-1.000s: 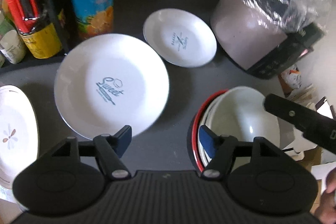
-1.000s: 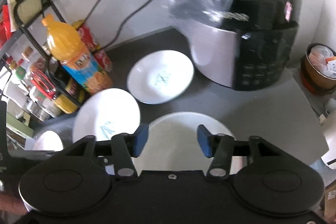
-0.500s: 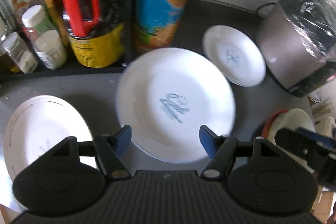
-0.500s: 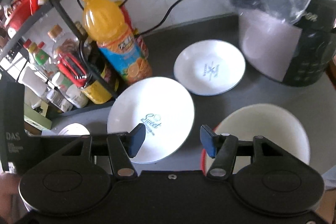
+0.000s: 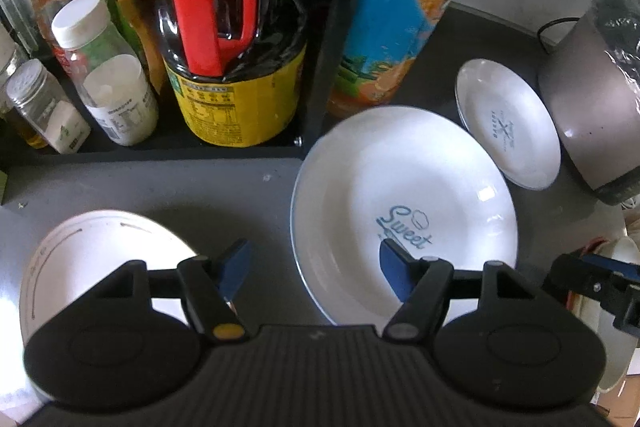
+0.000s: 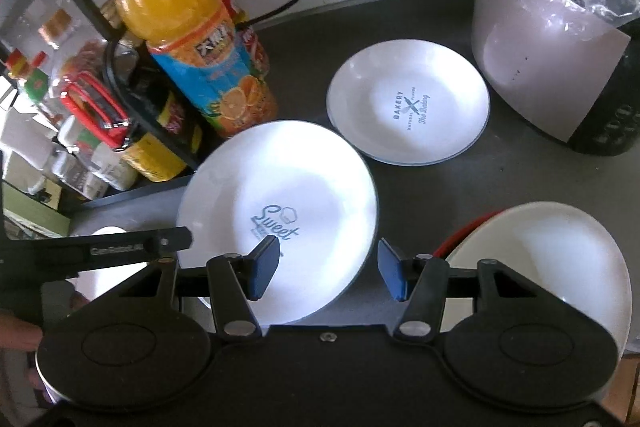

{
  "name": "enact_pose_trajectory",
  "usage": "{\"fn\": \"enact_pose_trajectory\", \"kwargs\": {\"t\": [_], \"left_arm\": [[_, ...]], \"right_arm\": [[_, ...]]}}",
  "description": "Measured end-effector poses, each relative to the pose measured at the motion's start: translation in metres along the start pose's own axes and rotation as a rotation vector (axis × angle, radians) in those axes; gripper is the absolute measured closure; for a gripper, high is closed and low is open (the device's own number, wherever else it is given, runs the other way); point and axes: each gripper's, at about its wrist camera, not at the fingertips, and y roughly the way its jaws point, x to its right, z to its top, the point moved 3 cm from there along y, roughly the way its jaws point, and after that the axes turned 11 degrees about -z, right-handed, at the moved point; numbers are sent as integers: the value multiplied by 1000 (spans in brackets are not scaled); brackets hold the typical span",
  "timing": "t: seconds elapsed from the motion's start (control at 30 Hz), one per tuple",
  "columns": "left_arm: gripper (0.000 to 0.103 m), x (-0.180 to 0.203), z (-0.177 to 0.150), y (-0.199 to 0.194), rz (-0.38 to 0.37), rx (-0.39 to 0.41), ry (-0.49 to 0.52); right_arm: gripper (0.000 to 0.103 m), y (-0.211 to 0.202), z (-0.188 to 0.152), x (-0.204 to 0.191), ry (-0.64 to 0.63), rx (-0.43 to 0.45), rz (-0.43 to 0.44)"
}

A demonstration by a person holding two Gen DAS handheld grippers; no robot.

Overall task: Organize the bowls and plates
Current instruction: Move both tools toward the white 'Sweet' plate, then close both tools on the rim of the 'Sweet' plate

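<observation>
Both tongs hung above the dark grey counter (image 6: pixel 500 171) with their blue-padded jaws apart and nothing gripped: the left gripper (image 5: pixel 312 267) stood wide over bare counter, one pad above the near rim of the big plate, while the right gripper (image 6: pixel 326 269) held a narrower gap above that same plate's near rim, pads clear of it. Largest on the counter was the rice cooker (image 6: pixel 552 67), a rounded, pale matte body with a glossy black control face, crinkled clear plastic bunched over its lid, standing at the far right corner. Next came the tall orange juice bottle (image 6: pixel 192 39), smooth plastic with a blue label, upright at the far left beside a black wire rack (image 5: pixel 336 39) crowded with jars and sauce bottles. The big plate (image 6: pixel 280 211), round glossy white ceramic with a thin dark rim and "Sweet" printed in blue, lay flat at the counter's middle, just in front of the bottle. At the near right edge sat a deep white bowl (image 6: pixel 560 259), smooth and glazed, nested in a red-rimmed one. A white patterned plate (image 5: pixel 100 259) lay at the near left edge. Smallest was the shallow "Bakery" plate (image 6: pixel 408 103), also glossy white, between the big plate and the cooker, apart from both.
</observation>
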Motion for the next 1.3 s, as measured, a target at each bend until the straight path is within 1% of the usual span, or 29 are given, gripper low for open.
{"fn": "enact_pose_trajectory", "kwargs": {"t": [0.17, 0.23, 0.37, 0.43, 0.53, 0.6, 0.67, 0.7, 0.8, 0.83, 0.9, 1.0, 1.07, 1.17, 1.23, 1.27, 1.3], "left_arm": [[34, -4, 6, 12, 13, 1, -3], [36, -8, 8, 20, 27, -9, -8], [38, -12, 9, 29, 31, -13, -21], [39, -14, 10, 33, 41, -9, -23], [45, -14, 11, 38, 52, 2, -29], [52, -12, 11, 42, 67, 2, -24], [56, -14, 10, 48, 75, -6, -35], [58, -15, 9, 51, 76, -9, -45], [58, -19, 7, 57, 90, -14, -77], [59, -19, 6, 59, 86, -16, -80], [62, -19, 4, 62, 76, -17, -83], [63, -16, 5, 67, 72, -18, -76], [63, -16, 5, 70, 69, -23, -91], [63, -18, 9, 75, 43, -33, -126], [63, -15, 10, 78, 39, -34, -112], [66, -13, 11, 79, 36, -30, -108], [68, -13, 13, 81, 30, -26, -117]], "right_arm": [[49, 14, 11, 3, -8, -16, -15], [49, 19, 16, 5, -4, -24, -8], [49, 33, 26, 6, -4, -45, -14], [51, 42, 30, 8, 6, -64, -11], [53, 54, 34, 10, 9, -87, -24], [55, 62, 36, 11, 11, -101, -33], [56, 70, 38, 13, 20, -119, -41], [56, 74, 38, 13, 22, -126, -44], [60, 85, 41, 11, 2, -150, -58], [60, 90, 41, 8, -15, -159, -58], [64, 98, 43, 5, -45, -173, -63], [64, 112, 44, 1, -67, -208, -70], [64, 121, 44, 0, -77, -229, -70], [66, 129, 46, -1, -60, -245, -39], [68, 131, 49, -2, -48, -254, -37], [72, 132, 50, -3, -46, -257, -27], [72, 132, 52, -3, -52, -256, -30]]}}
